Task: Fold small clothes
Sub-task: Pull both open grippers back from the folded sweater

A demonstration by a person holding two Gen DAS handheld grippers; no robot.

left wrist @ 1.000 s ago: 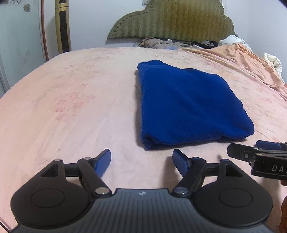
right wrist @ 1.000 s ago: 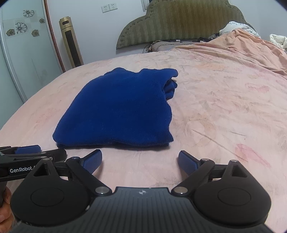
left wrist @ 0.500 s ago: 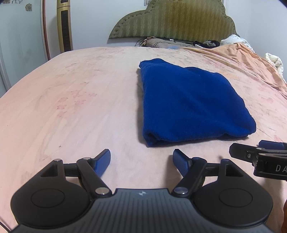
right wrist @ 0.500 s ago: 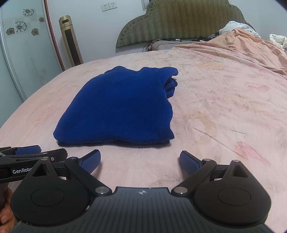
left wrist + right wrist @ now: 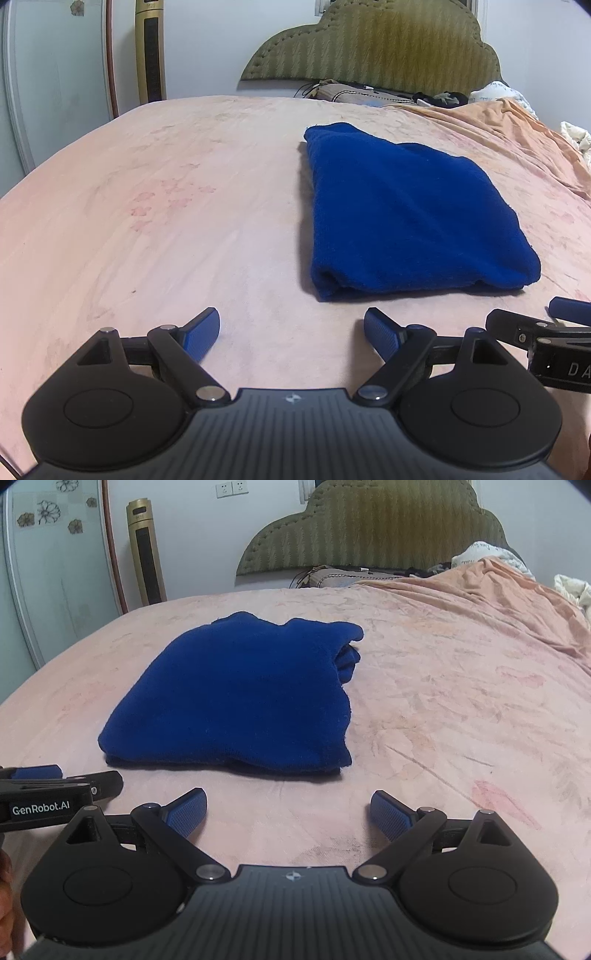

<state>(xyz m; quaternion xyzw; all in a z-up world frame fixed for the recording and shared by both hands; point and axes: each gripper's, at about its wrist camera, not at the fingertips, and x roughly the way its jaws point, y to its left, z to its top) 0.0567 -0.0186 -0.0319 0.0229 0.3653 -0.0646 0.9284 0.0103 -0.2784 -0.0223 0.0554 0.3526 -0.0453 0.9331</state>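
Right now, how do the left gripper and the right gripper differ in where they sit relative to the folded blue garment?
The left gripper sits off the blue garment's near left corner, its jaws opening. The right gripper faces the blue garment's near right part, jaws spread wide. Shared: both are empty, hang over the pink bedsheet, and stop short of the cloth.

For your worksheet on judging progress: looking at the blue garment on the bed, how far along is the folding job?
Done: the blue garment lies folded in a compact rectangle on the pink bedsheet. In hand: nothing; the left hand-held gripper is opening with nothing between its fingers, and the right hand-held gripper is open and empty, both short of the garment. Left: perhaps a final tidy; no other unfolded small clothes are clearly visible.
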